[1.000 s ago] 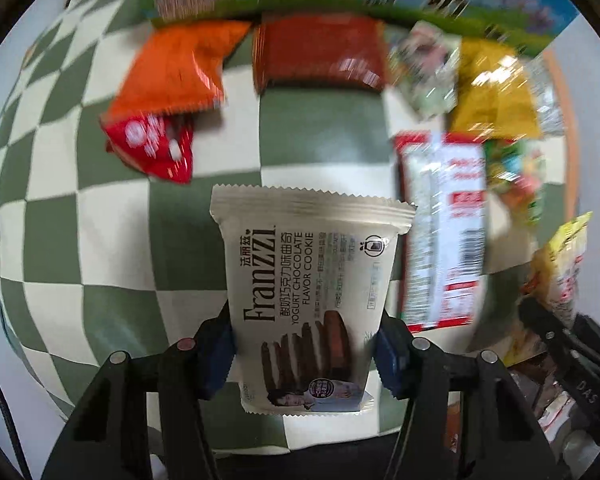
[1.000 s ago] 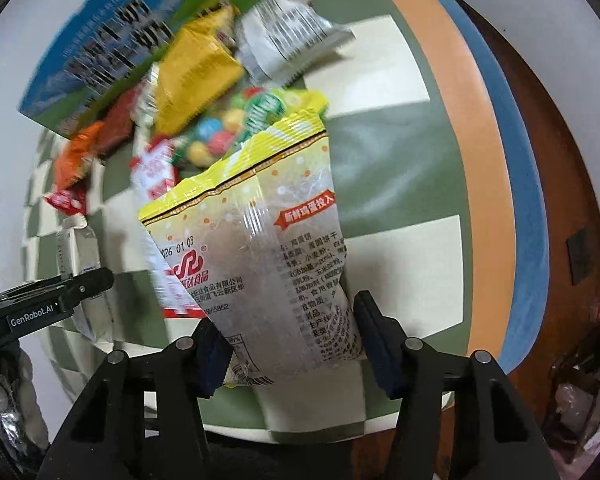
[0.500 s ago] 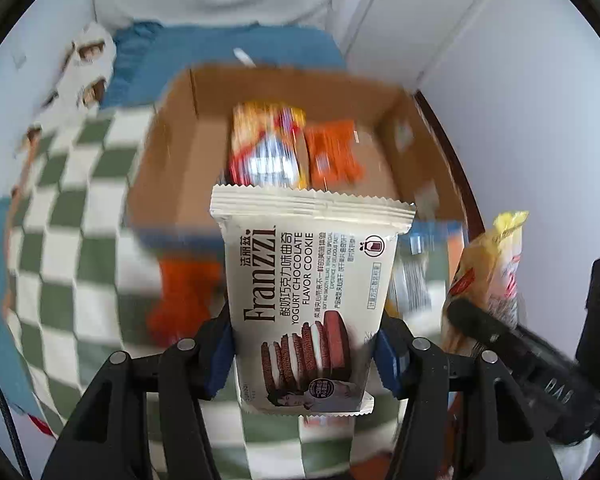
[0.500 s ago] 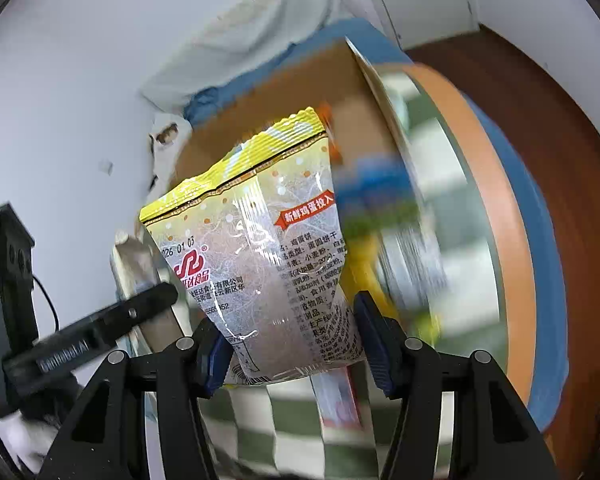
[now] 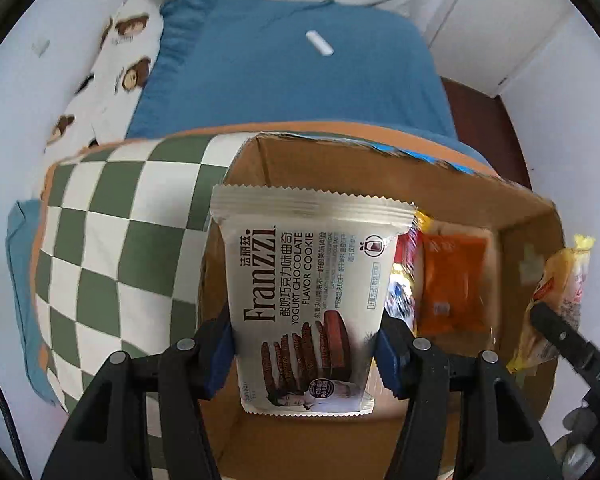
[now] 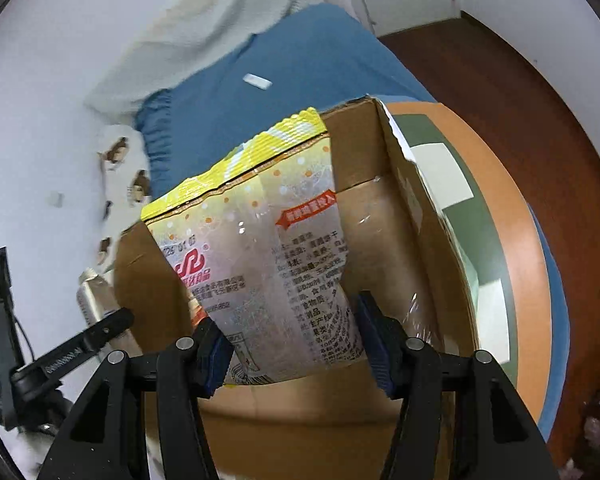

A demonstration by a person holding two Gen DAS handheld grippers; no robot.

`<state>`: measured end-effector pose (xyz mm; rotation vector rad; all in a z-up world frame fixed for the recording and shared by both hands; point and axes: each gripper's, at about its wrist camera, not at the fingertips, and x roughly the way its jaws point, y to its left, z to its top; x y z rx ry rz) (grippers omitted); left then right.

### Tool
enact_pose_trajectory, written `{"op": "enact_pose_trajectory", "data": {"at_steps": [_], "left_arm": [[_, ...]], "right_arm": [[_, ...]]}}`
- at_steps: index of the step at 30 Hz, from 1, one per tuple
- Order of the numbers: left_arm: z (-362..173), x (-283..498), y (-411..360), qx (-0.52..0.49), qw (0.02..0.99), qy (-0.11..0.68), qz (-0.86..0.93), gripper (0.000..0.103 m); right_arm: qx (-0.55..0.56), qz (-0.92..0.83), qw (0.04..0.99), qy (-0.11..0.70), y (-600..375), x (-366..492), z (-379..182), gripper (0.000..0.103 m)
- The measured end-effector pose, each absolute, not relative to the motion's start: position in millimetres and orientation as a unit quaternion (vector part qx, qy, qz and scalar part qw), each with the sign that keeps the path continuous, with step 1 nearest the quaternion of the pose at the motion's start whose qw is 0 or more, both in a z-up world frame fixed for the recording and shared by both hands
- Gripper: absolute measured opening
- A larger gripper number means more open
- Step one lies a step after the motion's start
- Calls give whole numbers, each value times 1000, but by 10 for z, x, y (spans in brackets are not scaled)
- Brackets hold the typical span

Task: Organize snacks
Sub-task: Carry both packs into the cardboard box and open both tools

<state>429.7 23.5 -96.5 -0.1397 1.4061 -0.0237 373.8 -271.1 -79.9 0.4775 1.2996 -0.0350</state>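
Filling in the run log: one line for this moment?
left hand-held gripper: shut on Franzzi cookie pack | right hand-held gripper: shut on yellow-topped snack bag | both over cardboard box

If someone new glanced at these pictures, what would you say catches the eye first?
Probably the cream cookie packet clamped upright in the left gripper, filling the middle of its view. Next, the yellow-topped snack bag held by the right gripper. Both hang over an open cardboard box with an orange packet inside.

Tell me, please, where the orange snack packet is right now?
In the left wrist view, the orange snack packet lies inside the cardboard box, right of the Franzzi cookie pack held by the left gripper.
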Motion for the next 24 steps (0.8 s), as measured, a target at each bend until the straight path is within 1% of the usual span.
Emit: {"op": "enact_pose_trajectory", "data": {"at_steps": [2, 3, 5, 6, 7, 8, 9, 10, 14, 20, 24], "left_arm": [[-1066, 4413, 267, -68, 753, 654, -3, 58], [-1113, 4465, 267, -66, 751, 657, -1, 58], [-1182, 4544, 250, -59, 747, 662, -3, 58], [-1211, 4579, 243, -53, 747, 663, -2, 60], [-1231, 4607, 230, -46, 748, 662, -4, 66], [-1251, 4621, 216, -39, 748, 663, -7, 74], [-1273, 4633, 210, -36, 747, 664, -8, 90], [-1303, 4636, 211, -35, 747, 664, -11, 94], [-1348, 4572, 185, -40, 742, 669, -22, 94], [-1313, 4366, 91, -37, 743, 668, -30, 94], [-1230, 4173, 57, -33, 756, 653, -26, 94]], "right_arm": [[216, -29, 766, 605, -2719, 3863, -896, 61], [211, -38, 765, 607, -2720, 3916, -942, 65], [202, -48, 764, 611, -2735, 3973, -1032, 87], [196, -50, 764, 612, -2735, 3999, -1070, 92], [189, -51, 765, 614, -2722, 4008, -1081, 94], [186, -48, 766, 614, -2719, 4043, -1098, 94], [180, -45, 767, 615, -2710, 4022, -1100, 94], [172, -43, 767, 616, -2702, 3992, -1100, 95], [153, -32, 769, 619, -2594, 4069, -1146, 95], [108, -19, 777, 620, -2456, 3907, -1143, 95], [86, -5, 781, 618, -2405, 3787, -1120, 95]]}}
